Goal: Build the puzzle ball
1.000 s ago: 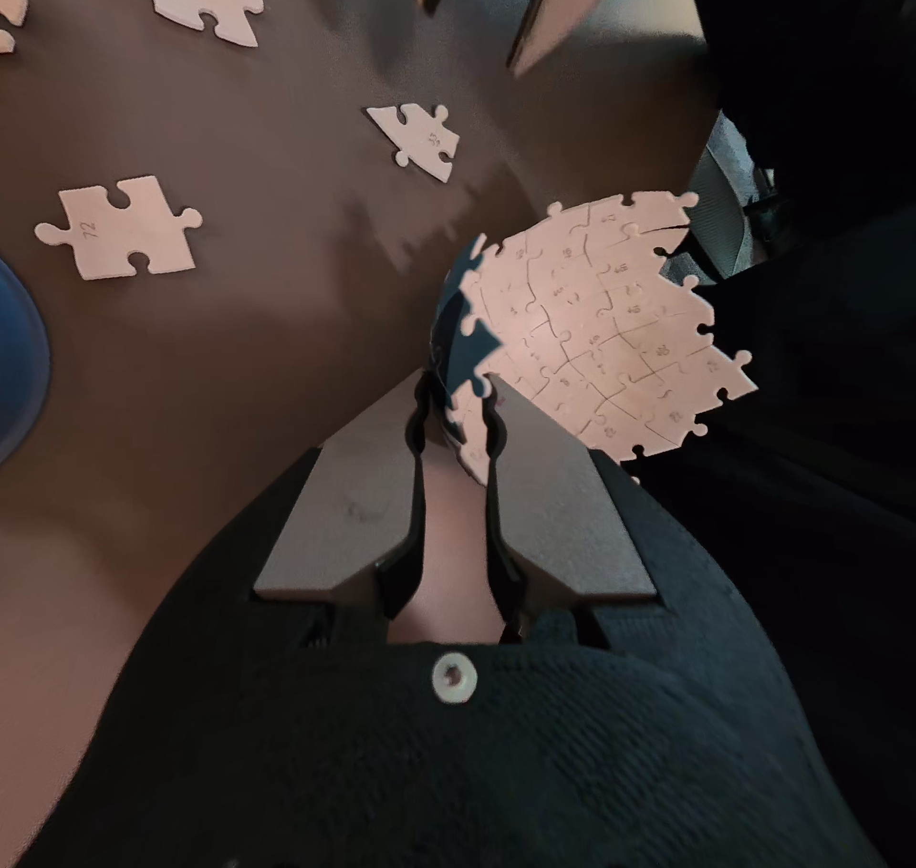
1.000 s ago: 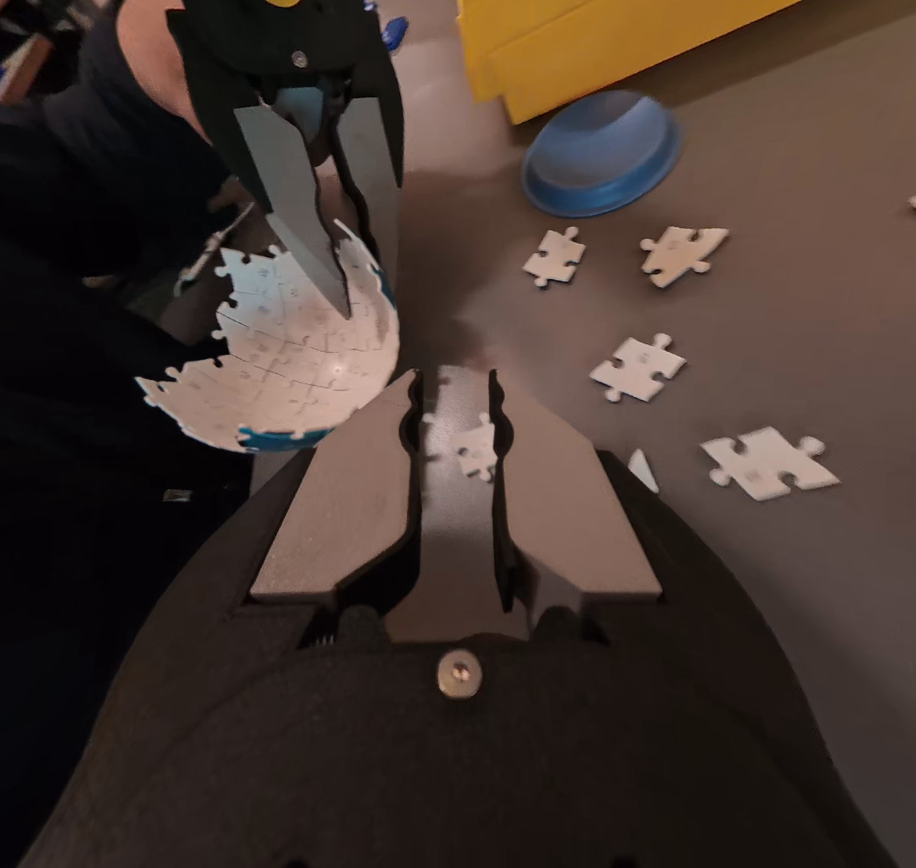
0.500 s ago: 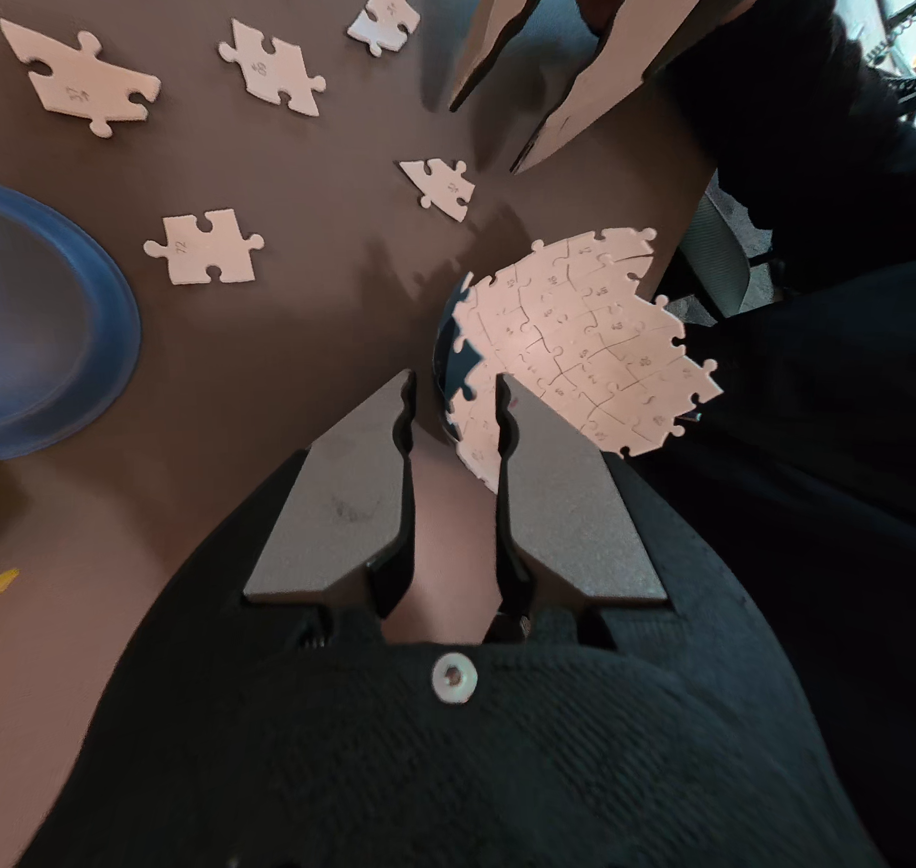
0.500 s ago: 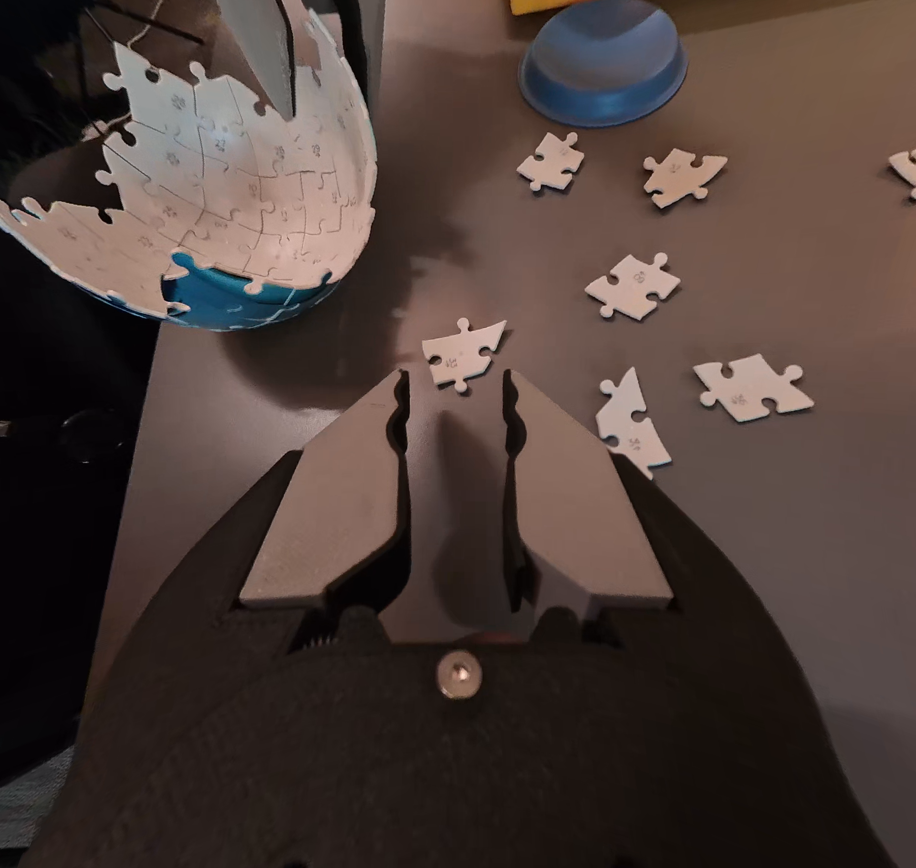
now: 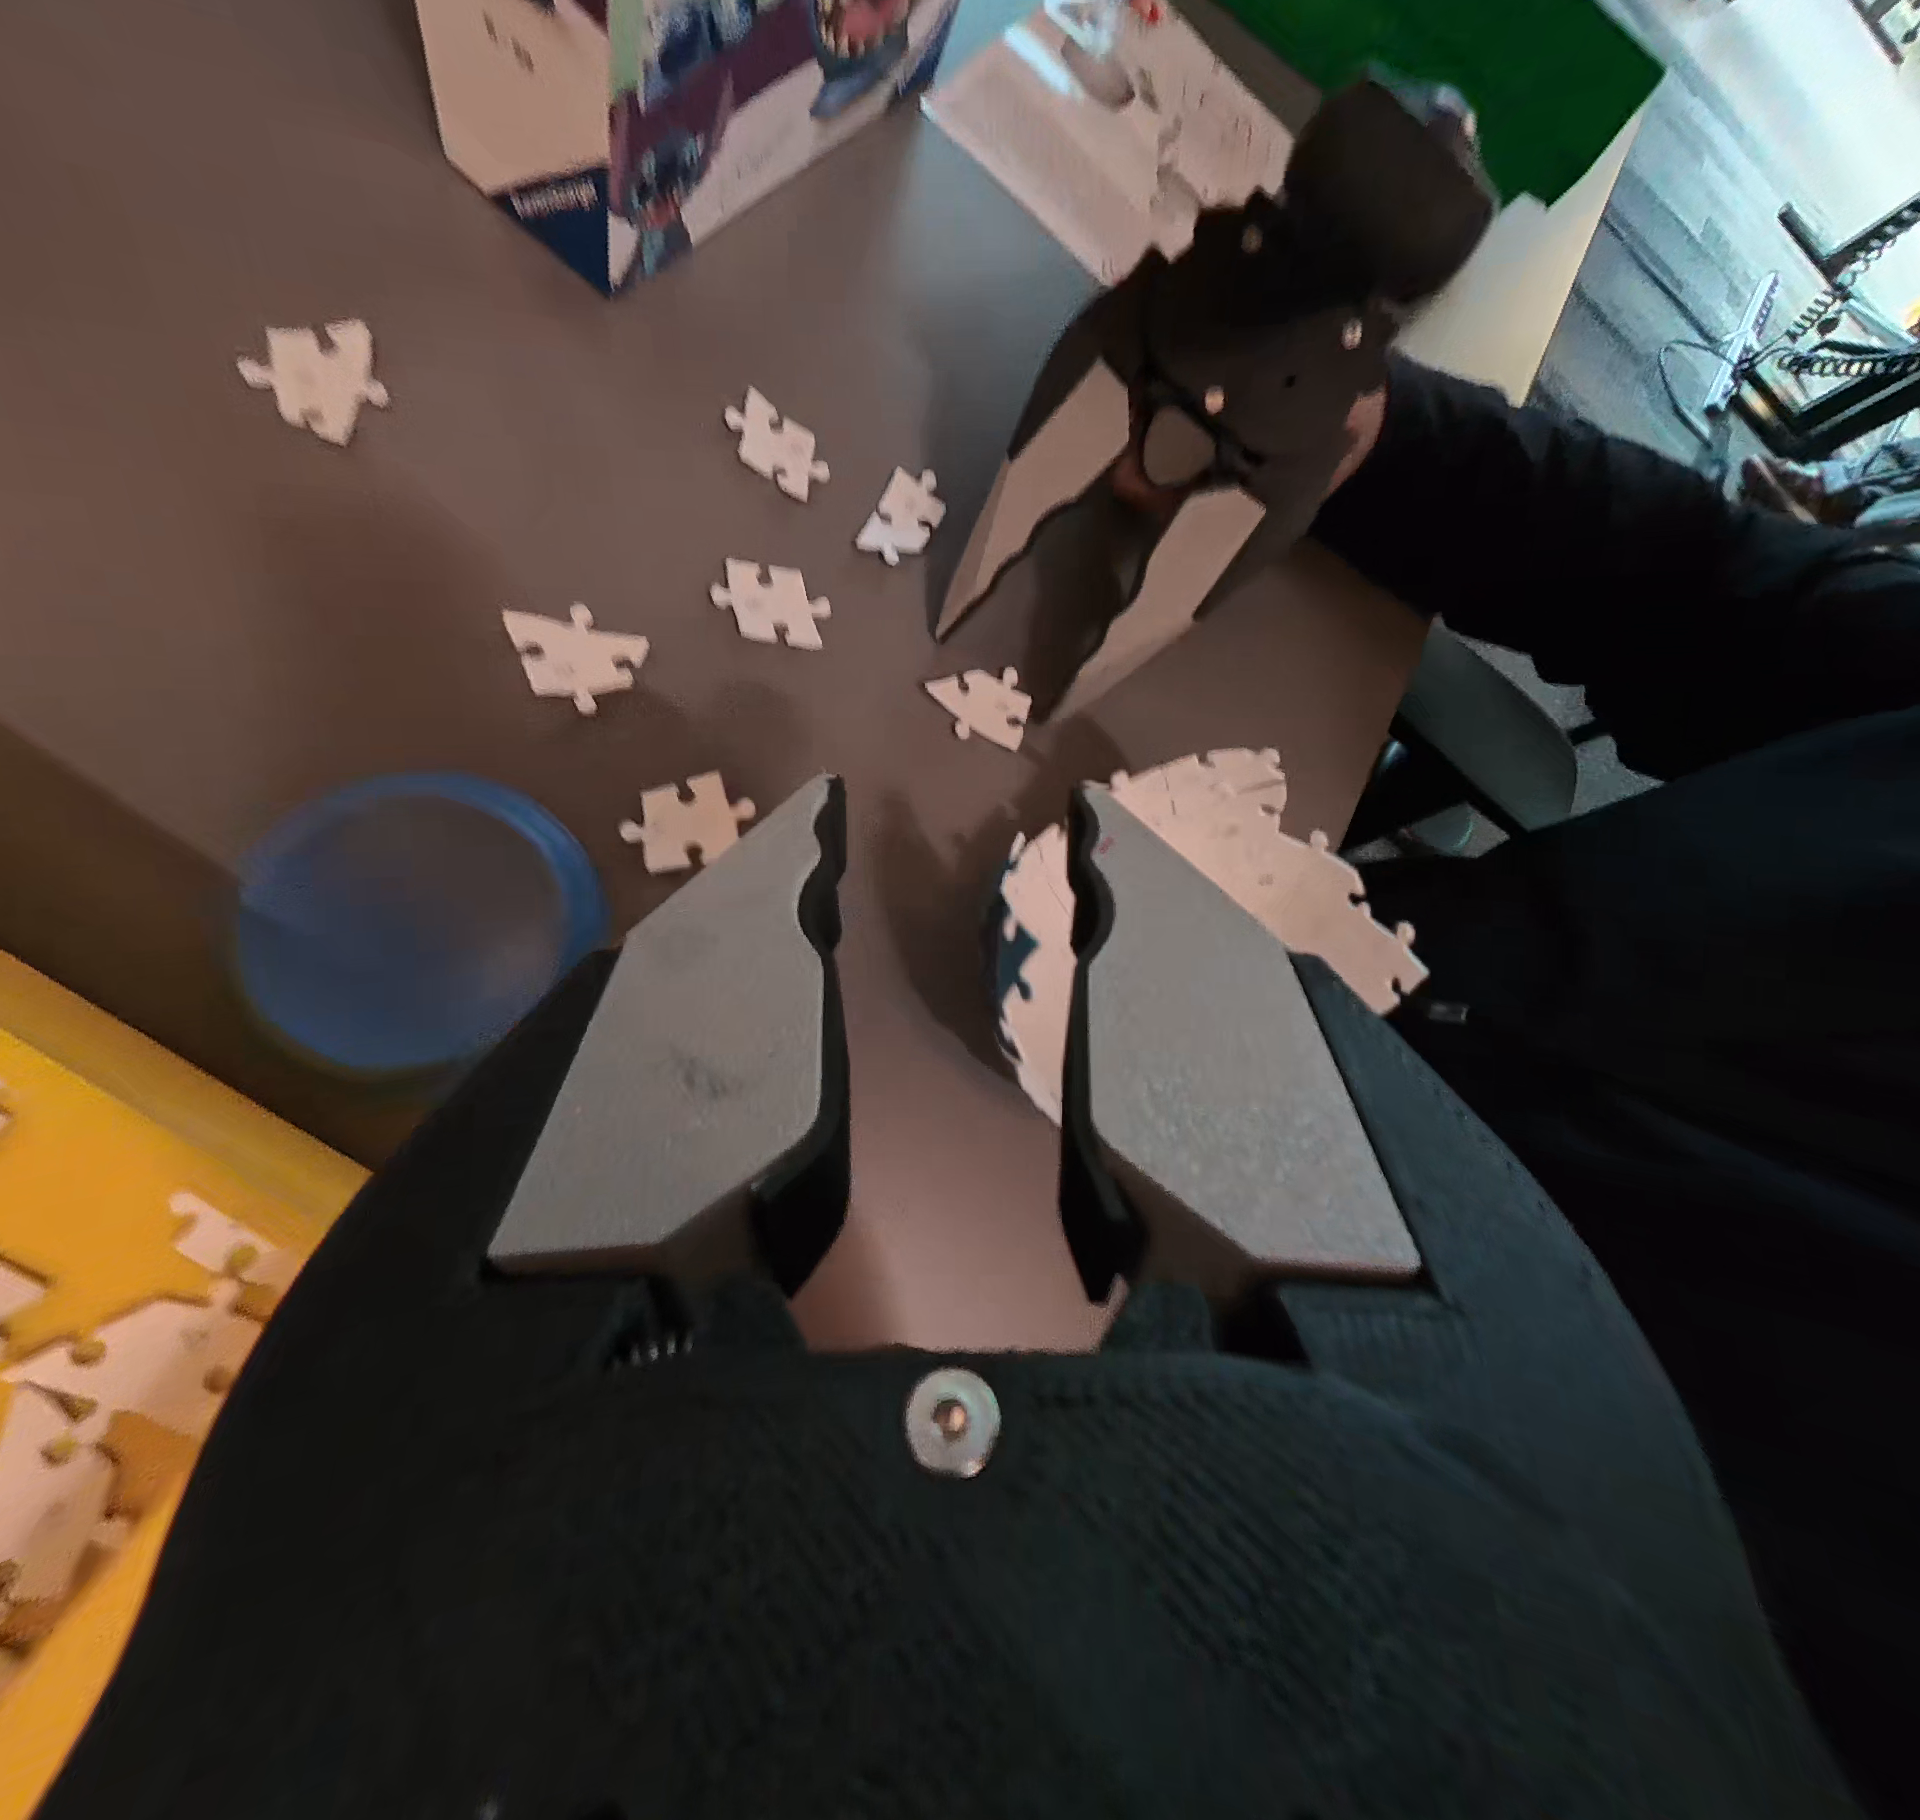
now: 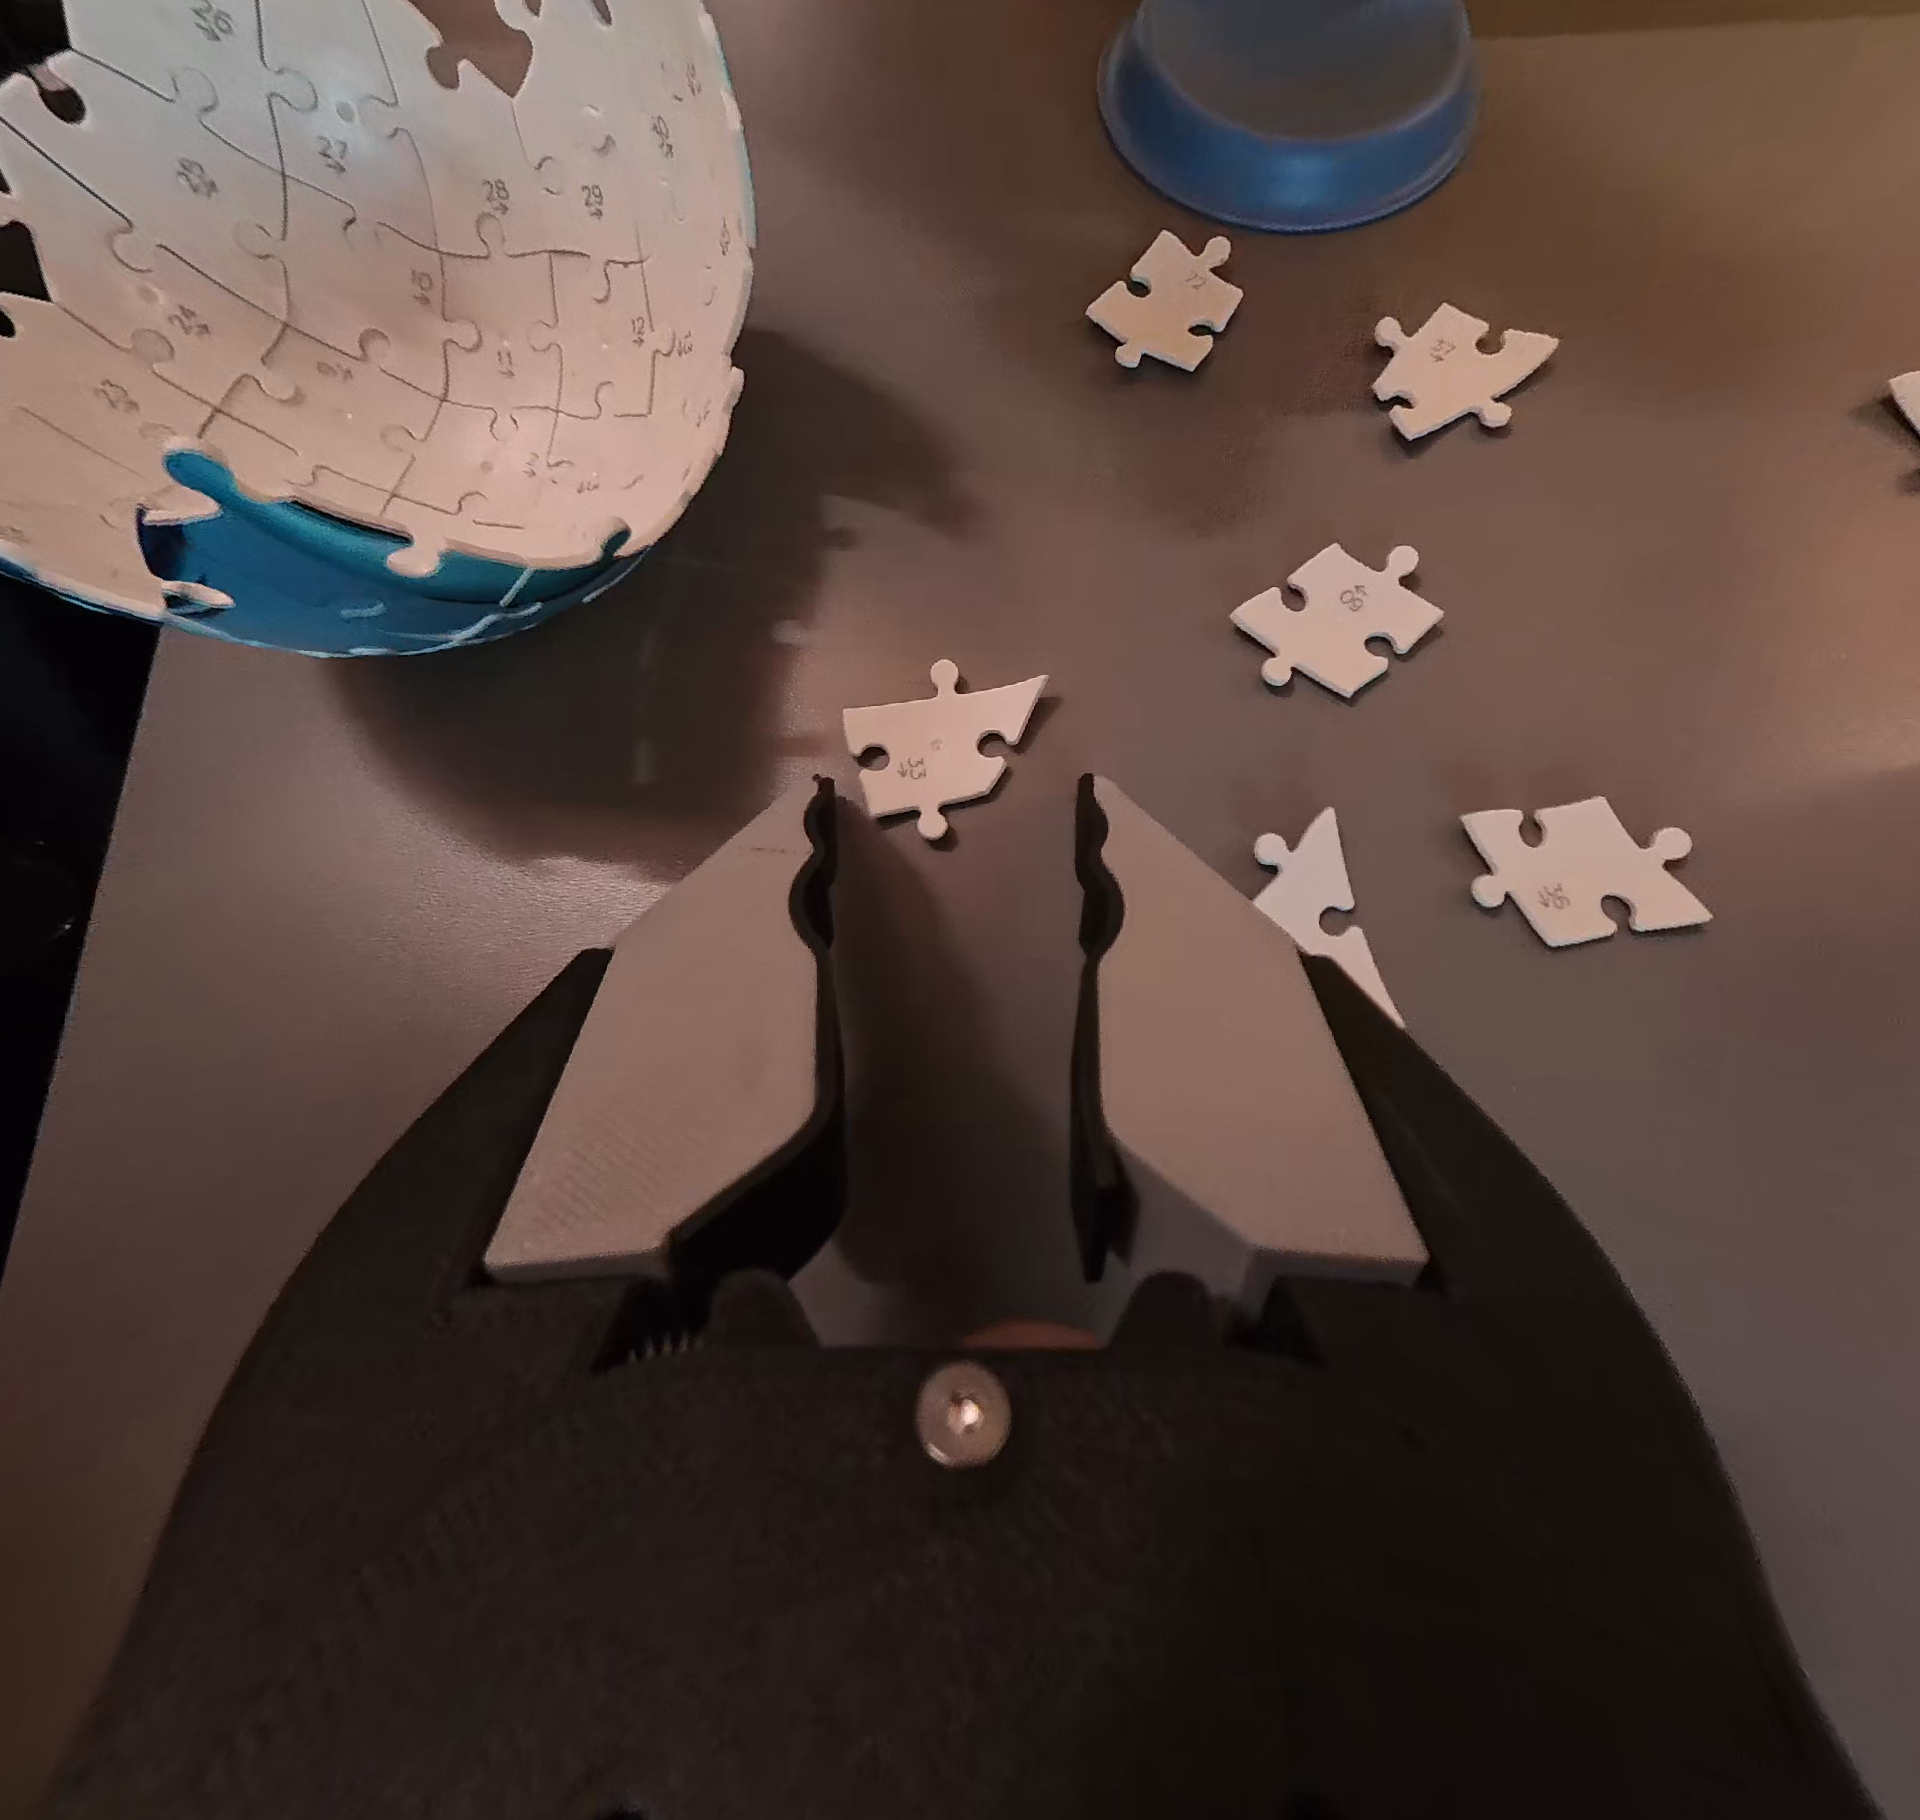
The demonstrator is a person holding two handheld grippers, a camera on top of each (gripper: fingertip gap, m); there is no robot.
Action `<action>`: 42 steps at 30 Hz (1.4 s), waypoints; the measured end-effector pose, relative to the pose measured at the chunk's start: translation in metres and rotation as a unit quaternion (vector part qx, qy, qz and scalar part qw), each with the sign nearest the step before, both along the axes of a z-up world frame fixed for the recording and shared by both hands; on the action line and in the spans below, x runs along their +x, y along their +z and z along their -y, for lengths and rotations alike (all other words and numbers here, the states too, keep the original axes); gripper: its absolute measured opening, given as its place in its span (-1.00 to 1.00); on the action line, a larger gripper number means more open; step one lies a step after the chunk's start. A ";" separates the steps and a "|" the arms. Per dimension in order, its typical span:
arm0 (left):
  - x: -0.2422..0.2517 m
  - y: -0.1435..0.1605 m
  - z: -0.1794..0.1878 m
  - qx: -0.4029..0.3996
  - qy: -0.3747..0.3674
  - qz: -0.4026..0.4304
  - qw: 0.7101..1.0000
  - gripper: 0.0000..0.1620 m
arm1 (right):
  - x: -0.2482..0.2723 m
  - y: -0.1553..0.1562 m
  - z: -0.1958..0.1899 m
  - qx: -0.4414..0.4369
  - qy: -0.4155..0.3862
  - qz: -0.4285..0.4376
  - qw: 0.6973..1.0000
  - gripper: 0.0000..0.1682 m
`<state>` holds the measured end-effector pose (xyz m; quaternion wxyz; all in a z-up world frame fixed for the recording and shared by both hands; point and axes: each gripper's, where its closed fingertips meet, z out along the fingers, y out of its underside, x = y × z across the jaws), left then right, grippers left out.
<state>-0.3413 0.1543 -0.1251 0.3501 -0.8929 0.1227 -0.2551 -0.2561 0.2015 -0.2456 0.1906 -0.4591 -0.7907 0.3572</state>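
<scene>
Puzzle ball (image 6: 343,316), a half-built bowl of white pieces with a blue outside, sits at the near edge of the tabletop (image 6: 520,939), white inner face turned up and its rim still jagged all round. Neither pair of tongs is holding it. The right tongs (image 6: 951,794) stand with their jaws apart and empty, tips low over the tabletop, and the loose piece (image 6: 940,747) lies flat just ahead of them, a little toward the left fingertip. Its long axis runs roughly across the gap between the jaws, pointed end off to the right. That, I'd say, is what the next move depends on: the piece is just past the tips, so a short push forward and down should bring the jaws to either side of it, though a flat piece may be awkward to lift. The left tongs (image 5: 956,814) are also open and empty, raised above the tabletop, with the ball beside their right finger. Other loose pieces (image 6: 1340,617) and a blue dish (image 6: 1288,77) lie farther out, well clear.
</scene>
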 end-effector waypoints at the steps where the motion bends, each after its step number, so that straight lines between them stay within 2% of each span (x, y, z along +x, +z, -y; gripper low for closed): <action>1: -0.003 0.007 -0.009 0.014 0.002 0.001 1.000 -0.46 | 0.000 0.000 0.000 0.004 0.002 -0.002 1.000 -0.47; 4: -0.012 0.020 -0.038 0.055 0.010 0.003 0.998 -0.41 | -0.002 -0.001 0.001 0.016 0.006 -0.008 1.000 -0.44; 6: -0.017 0.018 -0.055 0.066 0.012 0.003 0.998 -0.41 | -0.003 -0.001 0.001 0.021 0.006 -0.010 1.000 -0.42; 10: -0.011 0.001 -0.079 0.064 -0.005 0.024 0.998 -0.40 | -0.006 -0.001 0.000 0.020 0.002 -0.010 1.000 -0.40; 16: -0.012 -0.030 -0.097 0.060 -0.009 -0.025 0.998 -0.40 | -0.008 -0.001 0.002 0.015 0.006 -0.008 1.000 -0.35; 24: -0.010 -0.029 -0.092 0.105 0.014 -0.083 0.991 -0.45 | -0.009 -0.002 0.005 0.021 0.013 -0.010 1.000 -0.35; 27: -0.009 -0.036 -0.092 0.093 0.010 -0.078 0.993 -0.44 | -0.008 -0.001 0.008 0.024 0.024 -0.015 0.999 -0.62; 36: -0.009 -0.041 -0.091 0.082 0.028 -0.092 0.992 -0.44 | -0.009 0.000 0.006 0.040 0.010 -0.024 0.999 -0.64; 39: -0.007 -0.029 -0.077 0.069 0.047 -0.077 0.994 -0.41 | -0.008 0.004 0.005 0.041 0.003 -0.035 0.999 -0.63; 42: -0.011 -0.010 -0.059 0.058 0.073 -0.106 0.990 -0.41 | -0.006 0.011 0.000 0.044 -0.010 -0.046 0.998 -0.64</action>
